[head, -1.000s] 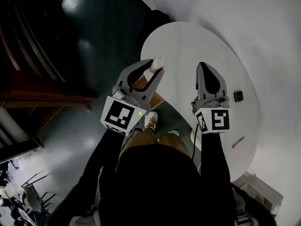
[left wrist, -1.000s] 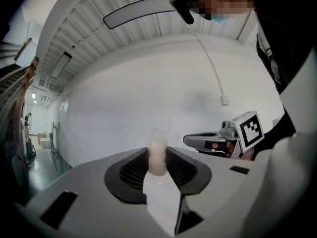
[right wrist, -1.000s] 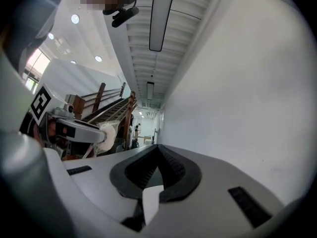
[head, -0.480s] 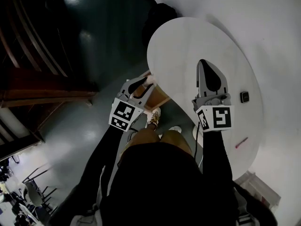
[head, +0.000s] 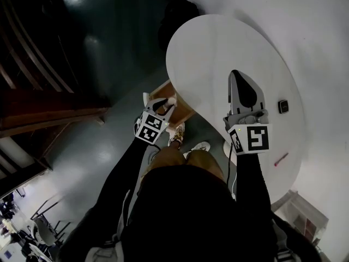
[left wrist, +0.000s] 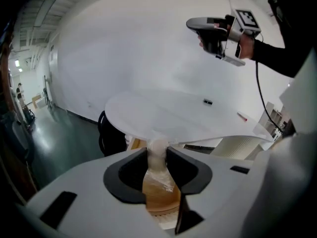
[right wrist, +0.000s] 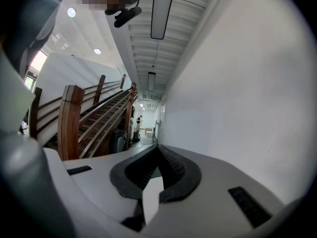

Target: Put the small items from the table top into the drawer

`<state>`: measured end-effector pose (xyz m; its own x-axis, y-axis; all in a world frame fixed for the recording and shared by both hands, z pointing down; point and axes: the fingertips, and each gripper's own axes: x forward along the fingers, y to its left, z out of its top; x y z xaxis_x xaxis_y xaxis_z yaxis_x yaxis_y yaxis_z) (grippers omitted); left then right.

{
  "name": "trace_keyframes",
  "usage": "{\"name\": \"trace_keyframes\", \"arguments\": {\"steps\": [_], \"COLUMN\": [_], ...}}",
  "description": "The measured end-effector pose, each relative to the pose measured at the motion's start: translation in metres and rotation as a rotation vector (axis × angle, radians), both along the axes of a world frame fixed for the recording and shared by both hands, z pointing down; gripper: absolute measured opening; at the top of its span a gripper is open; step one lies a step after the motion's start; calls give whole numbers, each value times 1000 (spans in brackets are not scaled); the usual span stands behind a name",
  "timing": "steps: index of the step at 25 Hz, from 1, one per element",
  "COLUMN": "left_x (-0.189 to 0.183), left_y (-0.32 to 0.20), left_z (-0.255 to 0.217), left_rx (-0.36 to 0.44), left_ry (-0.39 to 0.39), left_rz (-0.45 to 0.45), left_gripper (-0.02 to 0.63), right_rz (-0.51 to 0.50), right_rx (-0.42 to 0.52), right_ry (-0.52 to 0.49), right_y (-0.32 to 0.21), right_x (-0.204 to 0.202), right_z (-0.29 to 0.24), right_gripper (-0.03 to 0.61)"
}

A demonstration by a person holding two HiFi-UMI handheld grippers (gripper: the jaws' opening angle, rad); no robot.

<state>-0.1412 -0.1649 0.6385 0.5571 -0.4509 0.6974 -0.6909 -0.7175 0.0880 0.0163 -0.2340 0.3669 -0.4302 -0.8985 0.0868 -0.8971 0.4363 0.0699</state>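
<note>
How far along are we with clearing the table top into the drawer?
Done: the drawer stands open at the table edge; its contents are not visible. In hand: the left gripper is shut on a small whitish item above the drawer. Left: a small black item and a red stick lie on the table; the right gripper is shut and empty.

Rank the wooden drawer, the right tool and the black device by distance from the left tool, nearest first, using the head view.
1. Wooden drawer: directly under the left tool and its white wad, at the left edge of the table.
2. Right tool: over the table's middle.
3. Black device: near the table's right edge, beyond the right tool.
</note>
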Motion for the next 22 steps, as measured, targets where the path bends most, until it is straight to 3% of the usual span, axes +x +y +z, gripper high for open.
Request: {"name": "trace_keyframes", "arguments": {"steps": [4,13,22], "left_x": [-3,3,2], "left_y": [-4,1,-2], "left_z": [35,86,91], "left_rx": [-58,-165,-176], "left_ry": [-86,-183,-187], "left_rz": [-4,47,71], "left_gripper": [138,178,185], "right_rz": [27,75,120], "right_rx": [-6,-10,-18], "right_ry": [12,43,56], "right_y": [0,3,5], "right_x": [7,24,34], "right_z": [1,1,2], "right_gripper": [26,26,26]}}
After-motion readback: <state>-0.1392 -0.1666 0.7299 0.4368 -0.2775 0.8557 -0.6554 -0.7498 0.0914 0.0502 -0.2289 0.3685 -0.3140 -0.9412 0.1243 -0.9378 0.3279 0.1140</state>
